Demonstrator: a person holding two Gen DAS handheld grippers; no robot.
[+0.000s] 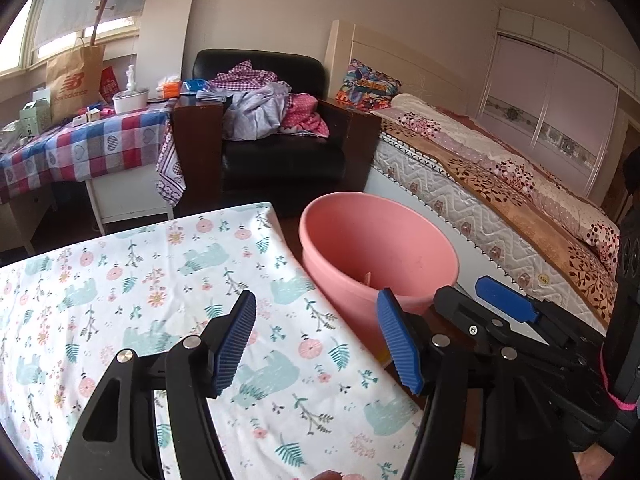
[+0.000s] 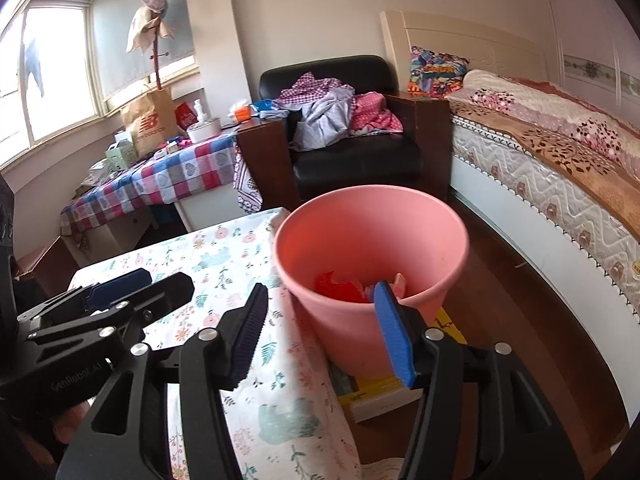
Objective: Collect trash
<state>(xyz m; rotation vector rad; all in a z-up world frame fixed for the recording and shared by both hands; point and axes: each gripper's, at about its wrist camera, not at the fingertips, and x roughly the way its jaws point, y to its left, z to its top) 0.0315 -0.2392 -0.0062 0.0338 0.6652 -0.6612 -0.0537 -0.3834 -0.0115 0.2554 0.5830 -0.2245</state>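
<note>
A pink bin (image 1: 380,248) (image 2: 372,248) stands on the floor beside a table draped in a floral animal-print cloth (image 1: 140,292) (image 2: 224,264). Inside the bin lie a red scrap (image 2: 340,290) and some pale pieces. My left gripper (image 1: 316,336) hangs open over the table's right edge, near the bin's rim, with nothing between its blue pads. My right gripper (image 2: 324,332) is open and empty too, just before the bin's near wall. Each gripper shows in the other's view: the right one (image 1: 480,304), the left one (image 2: 132,288).
A bed (image 1: 500,184) (image 2: 560,168) runs along the right. A black armchair (image 1: 280,128) (image 2: 352,136) heaped with clothes stands behind the bin. A cluttered checked table (image 1: 88,140) (image 2: 168,176) sits at the left. Yellow and white packaging (image 2: 380,388) lies under the bin.
</note>
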